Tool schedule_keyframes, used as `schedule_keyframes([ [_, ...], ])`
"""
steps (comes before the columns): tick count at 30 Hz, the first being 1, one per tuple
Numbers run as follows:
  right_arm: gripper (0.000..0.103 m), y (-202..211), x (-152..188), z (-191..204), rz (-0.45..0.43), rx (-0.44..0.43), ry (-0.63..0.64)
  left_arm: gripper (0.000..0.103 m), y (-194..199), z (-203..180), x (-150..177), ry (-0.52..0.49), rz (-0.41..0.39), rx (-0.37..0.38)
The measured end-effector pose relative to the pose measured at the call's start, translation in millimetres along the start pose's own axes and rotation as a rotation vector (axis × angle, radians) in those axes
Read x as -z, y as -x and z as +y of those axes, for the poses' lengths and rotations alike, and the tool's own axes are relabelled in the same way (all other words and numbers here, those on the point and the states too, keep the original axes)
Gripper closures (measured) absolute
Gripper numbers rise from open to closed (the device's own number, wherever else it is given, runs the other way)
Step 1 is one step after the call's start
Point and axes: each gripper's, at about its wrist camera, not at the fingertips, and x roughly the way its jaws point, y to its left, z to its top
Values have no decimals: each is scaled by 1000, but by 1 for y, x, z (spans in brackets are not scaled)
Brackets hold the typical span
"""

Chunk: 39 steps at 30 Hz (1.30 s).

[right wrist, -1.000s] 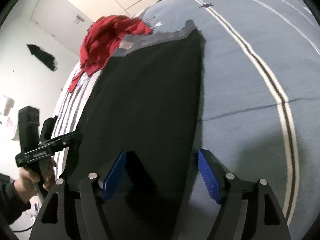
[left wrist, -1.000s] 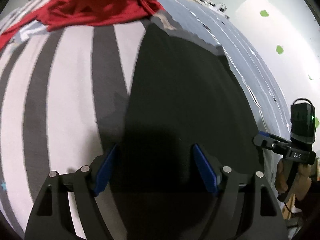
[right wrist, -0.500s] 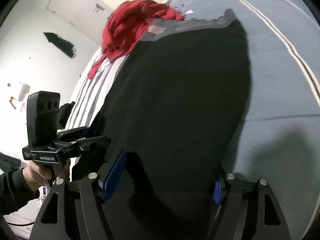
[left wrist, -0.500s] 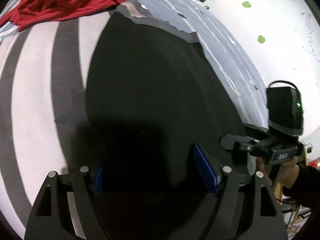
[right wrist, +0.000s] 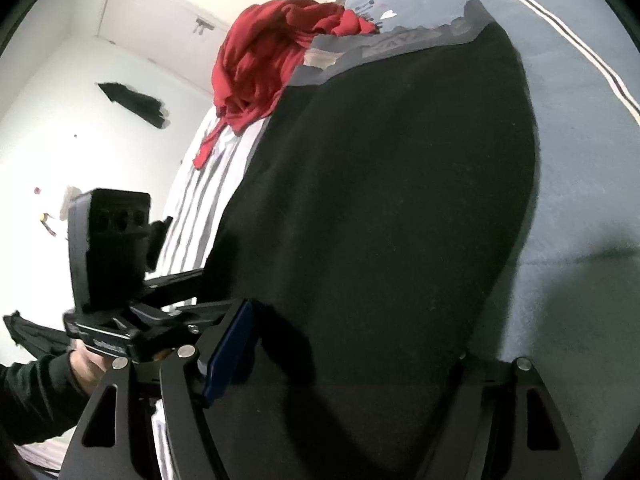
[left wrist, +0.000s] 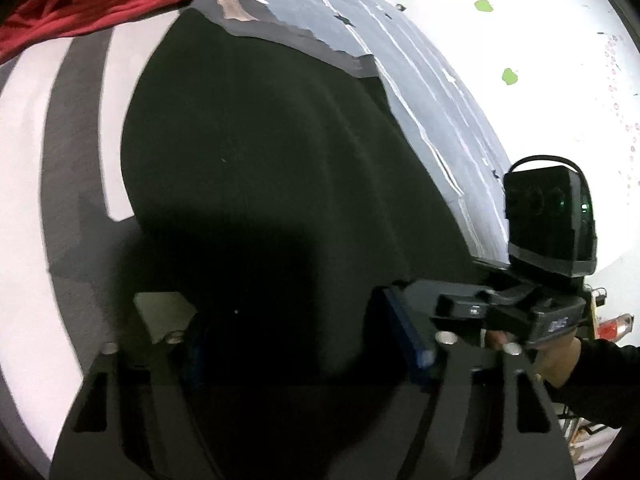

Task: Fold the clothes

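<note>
Both hand-held grippers now closer together, jaws wide over black garment.

Black garment with grey waistband, spread flat, red clothing heaped beyond

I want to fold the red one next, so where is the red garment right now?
The red garment lies bunched at the far end of the bed, upper left in both wrist views, just beyond the grey waistband of the black garment.
</note>
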Motion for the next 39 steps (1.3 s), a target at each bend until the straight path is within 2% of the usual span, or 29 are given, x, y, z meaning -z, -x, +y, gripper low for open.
schedule_keyframes([
  [1,49,-1,1,0,1,5,5,67,-1,-2,1,-4,-3,18],
  [3,59,-2,4,1,3,15,15,81,-4,-9,4,-41,-4,32],
  [4,74,-3,5,1,4,20,18,81,-4,-10,6,-46,-12,29],
  [5,79,-2,6,1,1,18,15,82,-3,-10,7,-49,-20,25],
  [7,83,1,8,0,-4,14,10,84,6,-7,11,-53,-50,33],
  [12,85,14,4,14,-40,11,37,85,27,-17,9,-80,-124,15],
  [16,86,35,-15,26,-103,-2,50,86,56,-24,-19,-116,-207,36],
  [20,86,63,-61,40,-195,-6,76,86,93,-47,-74,-197,-303,14],
  [25,86,108,-127,88,-323,1,196,85,145,-80,-133,-277,-434,-17],
  [26,86,118,-136,99,-346,6,230,85,151,-83,-131,-286,-448,-23],
  [29,85,134,-137,124,-379,18,320,85,169,-95,-122,-312,-488,-39],
  [31,85,132,-121,131,-359,21,354,85,164,-88,-98,-288,-458,-45],
  [34,85,106,-74,118,-260,26,335,85,134,-69,-38,-225,-371,-84],
  [39,85,35,45,82,-54,41,201,85,85,-33,91,-76,-204,-112],
])
